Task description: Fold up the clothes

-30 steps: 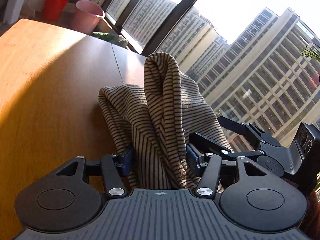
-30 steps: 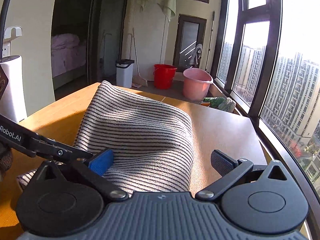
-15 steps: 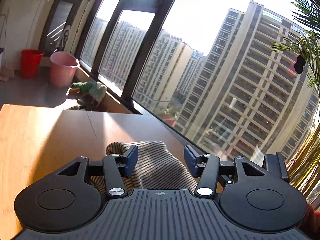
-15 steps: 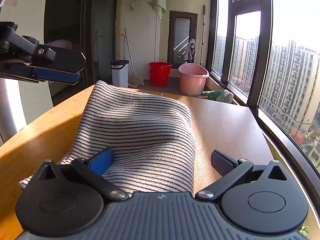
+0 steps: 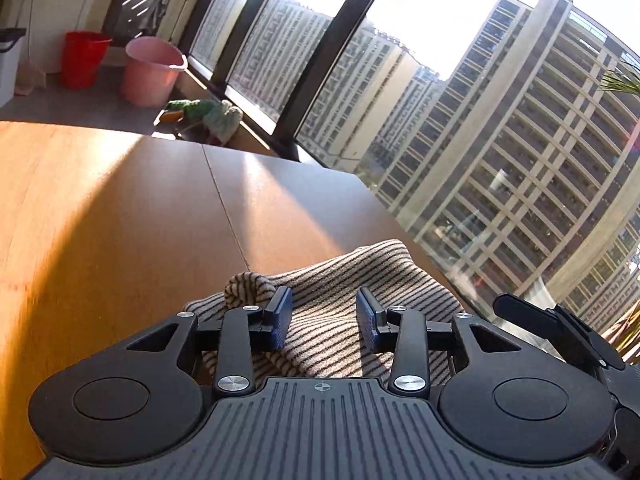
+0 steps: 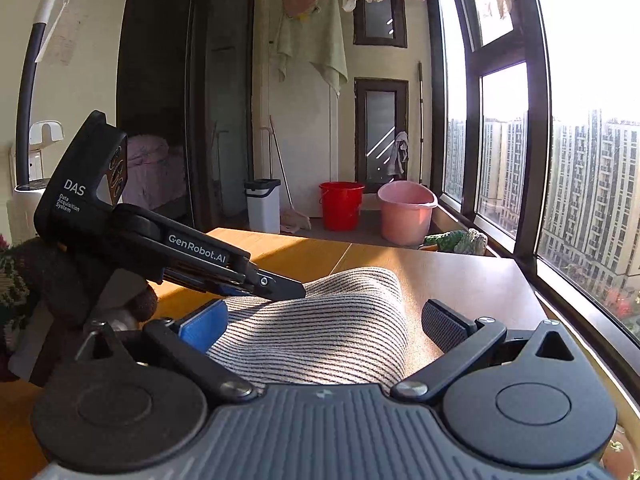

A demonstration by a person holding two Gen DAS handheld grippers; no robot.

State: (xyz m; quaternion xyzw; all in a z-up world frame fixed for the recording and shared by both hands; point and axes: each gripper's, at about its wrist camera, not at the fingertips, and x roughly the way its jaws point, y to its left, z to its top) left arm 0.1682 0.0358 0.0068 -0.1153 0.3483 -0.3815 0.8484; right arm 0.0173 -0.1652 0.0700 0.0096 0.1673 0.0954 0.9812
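Right wrist view is showing the wooden table (image 6: 472,276) carrying the striped garment (image 6: 332,332), which is lying bunched near the window-side edge. It is looking soft, light and floppy, so any lifted part will likely be sagging; a doubled edge or the raised fold is probably the best hold. Over the garment, the left gripper (image 5: 323,322) is tilting down, its jaws closing with cloth lying between them but not yet pinched. Beside it, the right gripper (image 6: 324,326) is hovering nearly level, jaws spread wide astride the garment, gripping nothing.
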